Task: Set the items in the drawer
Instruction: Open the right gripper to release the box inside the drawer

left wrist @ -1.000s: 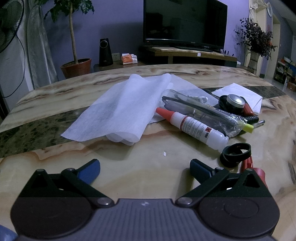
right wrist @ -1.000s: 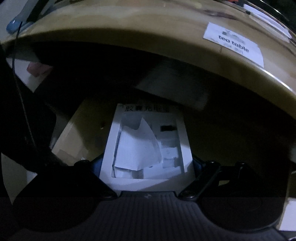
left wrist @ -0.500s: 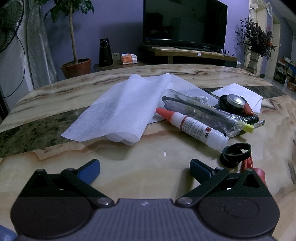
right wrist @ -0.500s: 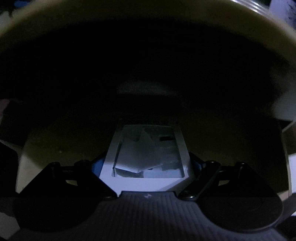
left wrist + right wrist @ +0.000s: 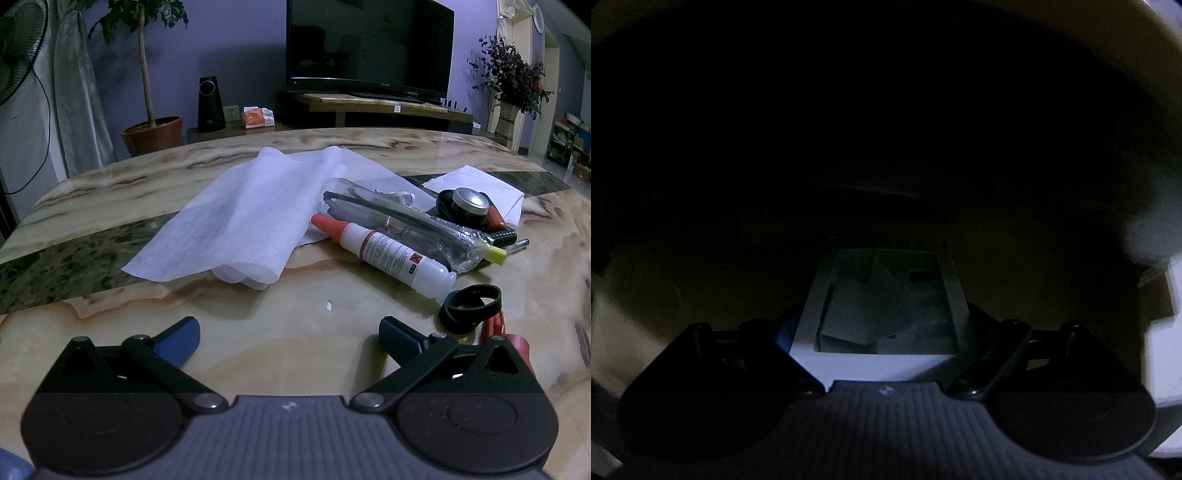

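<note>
While the right gripper (image 5: 884,328) pinches a white open-topped box (image 5: 882,314) inside a dark recess — seemingly the drawer — the left gripper (image 5: 289,332) rests spread and empty on the marble table (image 5: 258,343). A glue bottle (image 5: 384,254), black rings (image 5: 470,302) and bagged tools (image 5: 402,225) lie on the table — apparently left to stow.

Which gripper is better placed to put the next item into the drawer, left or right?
Right. The right gripper already grips the white box inside the dark drawer space. The left gripper hangs open and empty over the table.
</note>
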### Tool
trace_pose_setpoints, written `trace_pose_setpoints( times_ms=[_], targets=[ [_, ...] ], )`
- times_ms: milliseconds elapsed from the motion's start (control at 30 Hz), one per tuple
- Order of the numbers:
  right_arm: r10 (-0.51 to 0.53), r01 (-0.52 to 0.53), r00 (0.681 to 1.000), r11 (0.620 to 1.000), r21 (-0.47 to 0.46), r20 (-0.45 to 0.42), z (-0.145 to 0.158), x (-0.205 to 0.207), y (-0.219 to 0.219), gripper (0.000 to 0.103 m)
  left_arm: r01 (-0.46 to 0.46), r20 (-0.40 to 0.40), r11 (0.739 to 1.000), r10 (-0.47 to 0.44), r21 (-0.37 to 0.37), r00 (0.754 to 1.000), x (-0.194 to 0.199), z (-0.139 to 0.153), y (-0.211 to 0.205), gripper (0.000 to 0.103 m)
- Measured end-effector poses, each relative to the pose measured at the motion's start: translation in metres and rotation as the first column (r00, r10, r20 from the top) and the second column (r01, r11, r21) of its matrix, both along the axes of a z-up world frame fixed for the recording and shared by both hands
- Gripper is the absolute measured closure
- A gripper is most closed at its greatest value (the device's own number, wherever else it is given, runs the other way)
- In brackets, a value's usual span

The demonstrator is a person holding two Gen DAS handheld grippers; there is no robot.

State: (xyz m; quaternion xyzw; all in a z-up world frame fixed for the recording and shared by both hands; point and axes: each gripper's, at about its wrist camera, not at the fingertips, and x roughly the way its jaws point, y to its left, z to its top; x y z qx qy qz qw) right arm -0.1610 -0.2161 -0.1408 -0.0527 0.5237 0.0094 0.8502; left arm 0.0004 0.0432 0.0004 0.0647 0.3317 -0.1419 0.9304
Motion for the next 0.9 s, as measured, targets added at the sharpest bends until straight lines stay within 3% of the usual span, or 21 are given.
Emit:
trace_pose_setpoints(
  times_ms=[267,300,900],
  targets=[
    [0.107,-0.111,0.988,0.994,-0.024,-0.116,-0.007,0.001,0.018,0.016,0.000,0.000,1.000,0.000,0.000,1.000,0.000,0.000,0.000,0.000],
    [0.120,-0.125,0.984,0.992,-0.026,-0.130,-0.008,0.001,0.020,0.023,0.000,0.000,1.000,0.000,0.000,1.000,0.000,0.000,0.000,0.000],
    [0.236,-0.237,0.971,0.971,-0.028,-0.040,0.037,-0.055,0.053,0.025,0.000,0.000,1.000,0.000,0.000,1.000,0.000,0.000,0.000,0.000]
  ],
)
